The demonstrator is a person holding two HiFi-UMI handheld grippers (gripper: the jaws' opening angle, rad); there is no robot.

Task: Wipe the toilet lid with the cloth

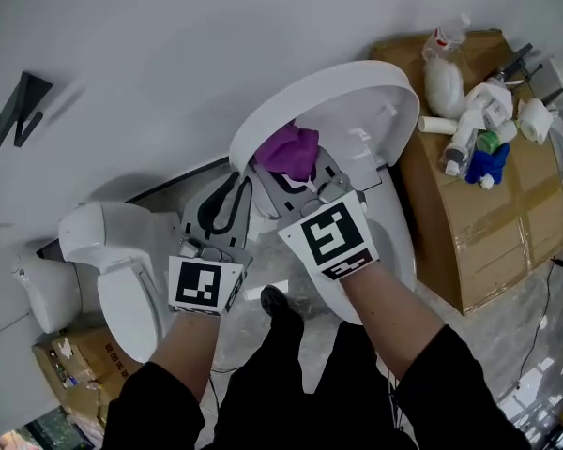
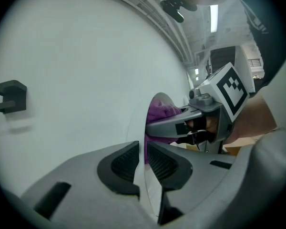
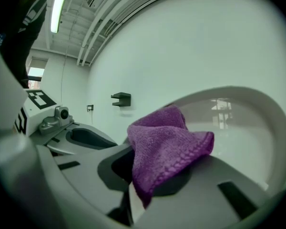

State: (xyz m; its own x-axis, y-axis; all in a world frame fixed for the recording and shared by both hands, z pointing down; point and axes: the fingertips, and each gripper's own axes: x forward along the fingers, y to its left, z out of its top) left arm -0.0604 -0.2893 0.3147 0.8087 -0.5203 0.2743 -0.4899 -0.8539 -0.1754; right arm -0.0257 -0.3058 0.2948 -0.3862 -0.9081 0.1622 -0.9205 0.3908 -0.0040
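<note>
Head view: the white plastic toilet lid (image 1: pixel 357 101) stands raised against the white wall (image 1: pixel 169 36). The right gripper (image 1: pixel 293 169) holds a bunched purple terry cloth (image 1: pixel 289 150) pressed on the lid's inner face, near its left side. The left gripper (image 1: pixel 236 180) is just beside it, at the lid's left rim. A brown cardboard box (image 1: pixel 488 232) to the right carries white bottles and rolls (image 1: pixel 474 125). A second white toilet (image 1: pixel 103 242) stands at the left, and a black wall bracket (image 1: pixel 19 111) sits higher up.

Left gripper view: the jaws are nearly together, clamped on the lid's thin white rim, which fills the narrow gap between the ribbed pads (image 2: pixel 124 162). Past the rim are the cloth and the right gripper with its marker cube. The bracket is far left on the wall.

Right gripper view: the jaws are clenched on the cloth, with one folded corner sticking up and to the right and a tail hanging below the pads. The cloth lies against the glossy inner face of the lid, which curves round it on the right. The left gripper shows at the left.
</note>
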